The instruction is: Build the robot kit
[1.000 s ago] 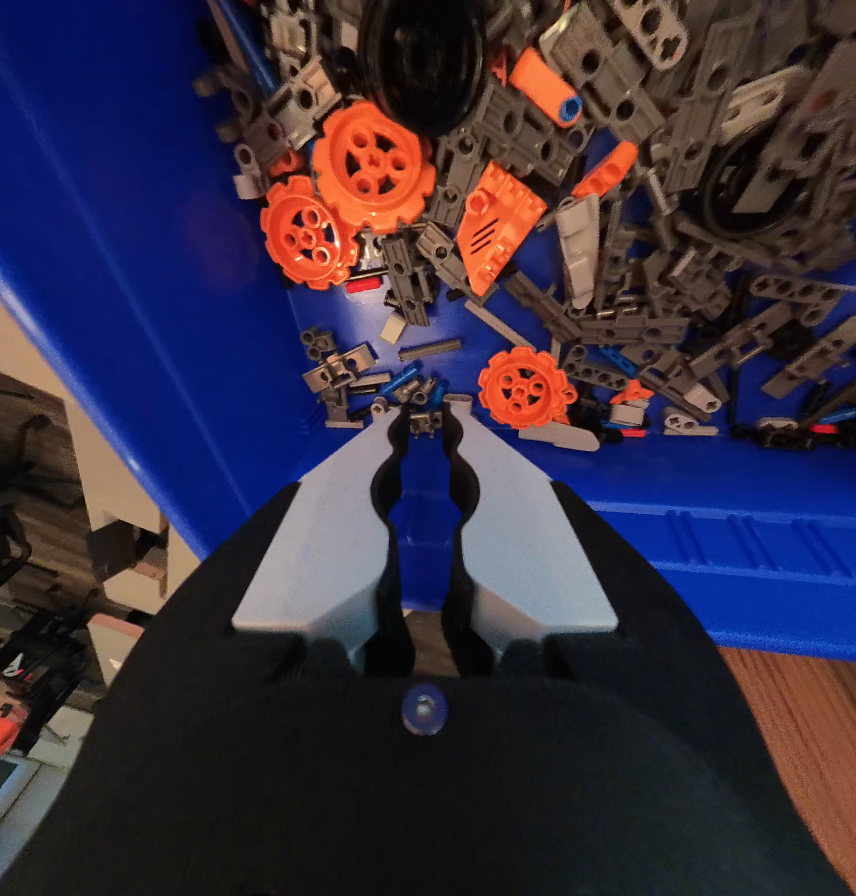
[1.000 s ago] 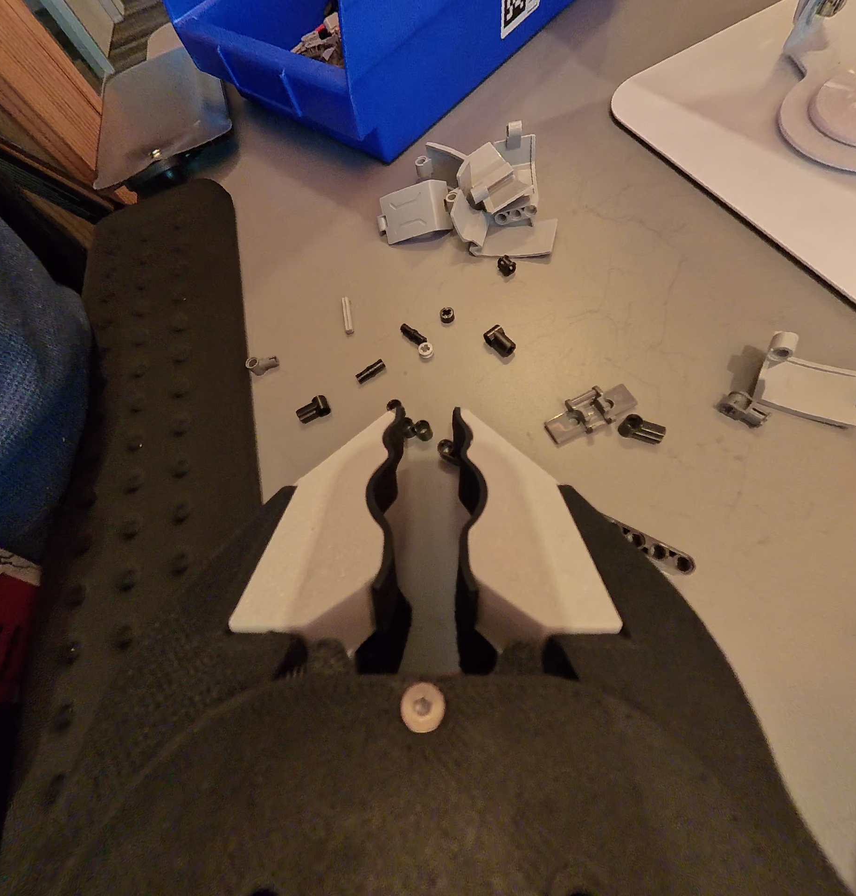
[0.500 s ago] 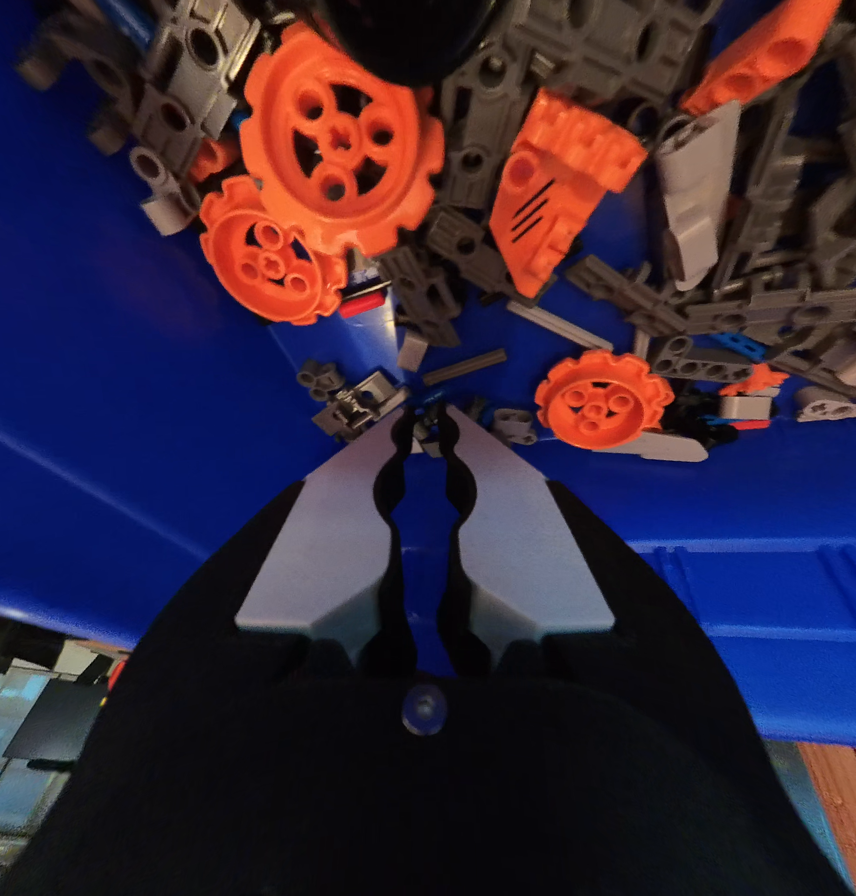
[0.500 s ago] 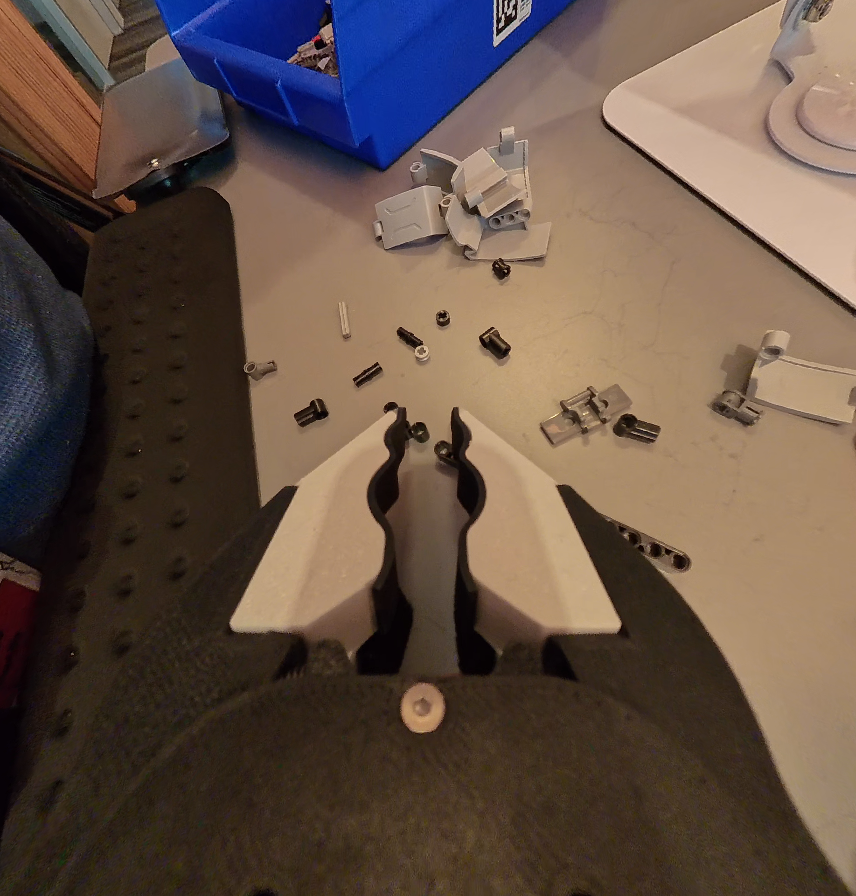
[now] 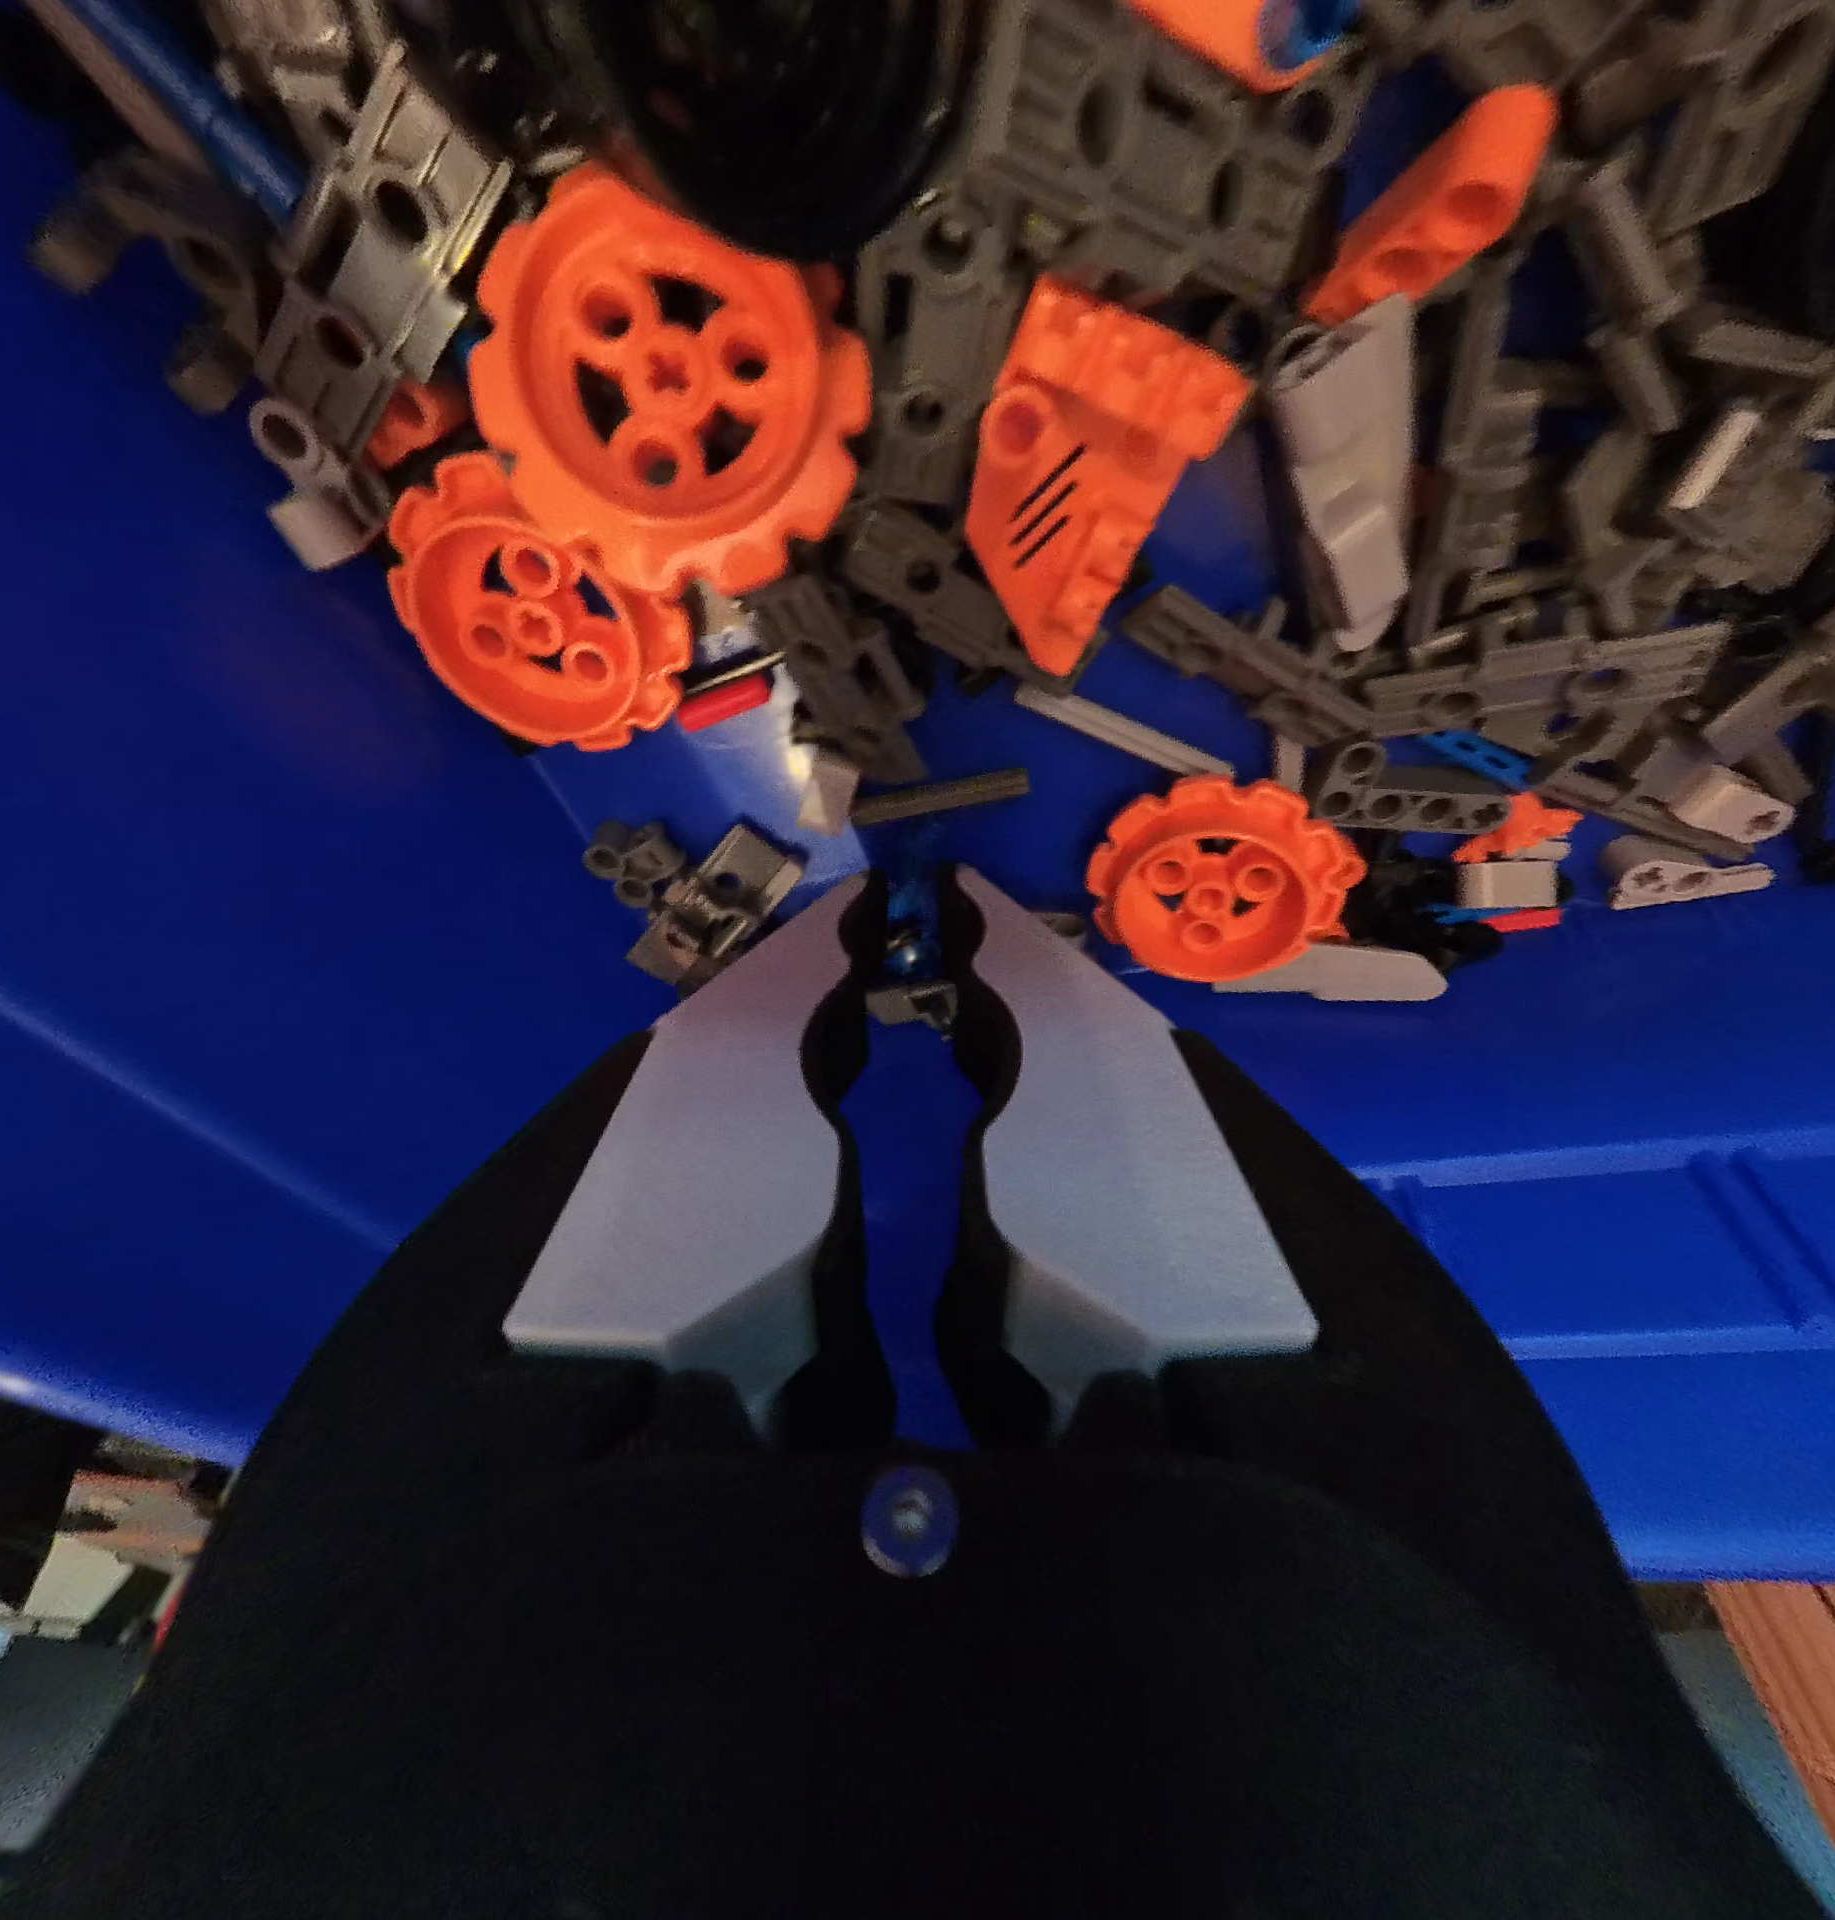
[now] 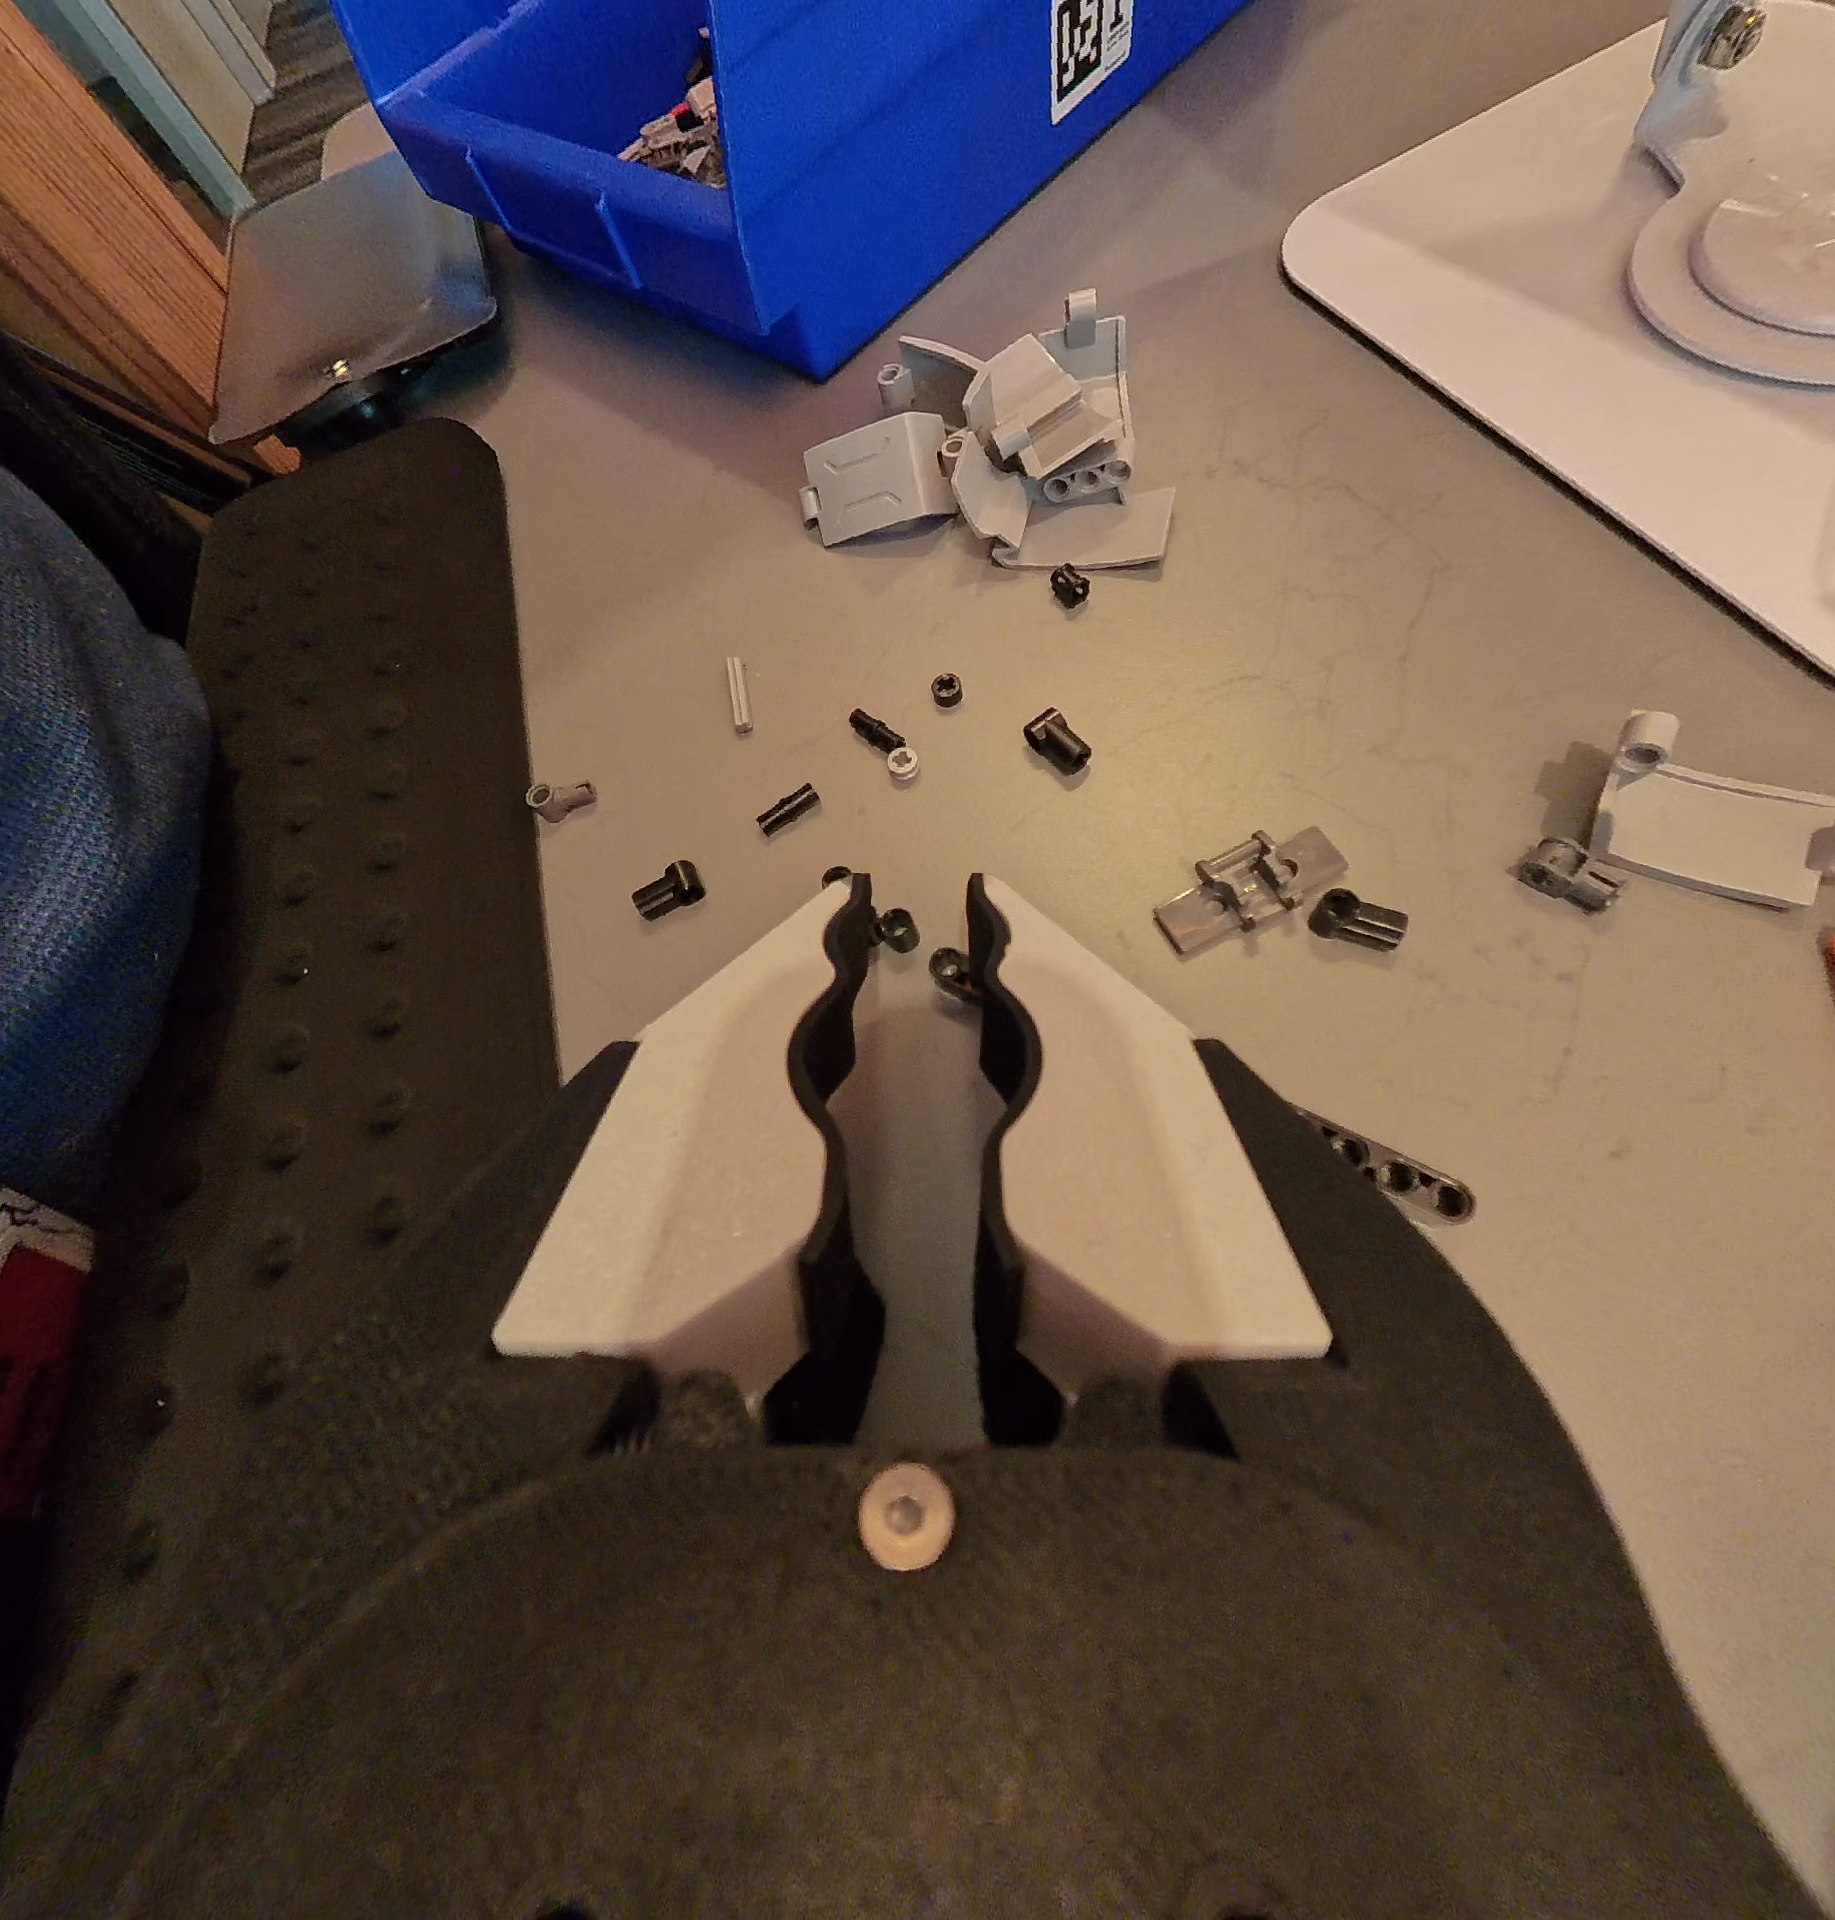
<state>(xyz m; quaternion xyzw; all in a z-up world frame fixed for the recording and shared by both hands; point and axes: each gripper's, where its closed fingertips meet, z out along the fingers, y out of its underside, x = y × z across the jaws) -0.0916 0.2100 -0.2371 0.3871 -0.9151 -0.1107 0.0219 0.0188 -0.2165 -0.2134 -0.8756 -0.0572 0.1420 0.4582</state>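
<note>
Biggest worry is the left claw [image 5: 911, 904], which sits deep in the blue bin [image 5: 217, 935] with its tips jammed into a cluster of tiny bits near the middle of the frame. There's a small blue pin [image 5: 908, 914] right between the tips and a little grey connector [image 5: 918, 1003] just below it, so a squeeze could easily catch both, or pinch the pin off-centre and flick it into the pile. The picture is blurry there, so I honestly can't tell whether the pads are pressing on the pin or just bracketing it; the gap is narrow either way. The dark rod [image 5: 939, 800] just above the tips and the small orange gear [image 5: 1219, 883] to the right are close enough to get nudged too. The bigger orange gears [image 5: 669, 379] sit higher, in the upper left, under the grey heap. The right claw [image 6: 918, 904] hovers over the grey counter [image 6: 1308, 644], partly open and holding nothing. Two black pegs [image 6: 897, 928] lie on the counter between its tips, one hugging each side, so a careless dip could scatter them. A pile of grey panels [image 6: 996, 457] sits above centre, in front of the bin at the top of the frame.
</note>
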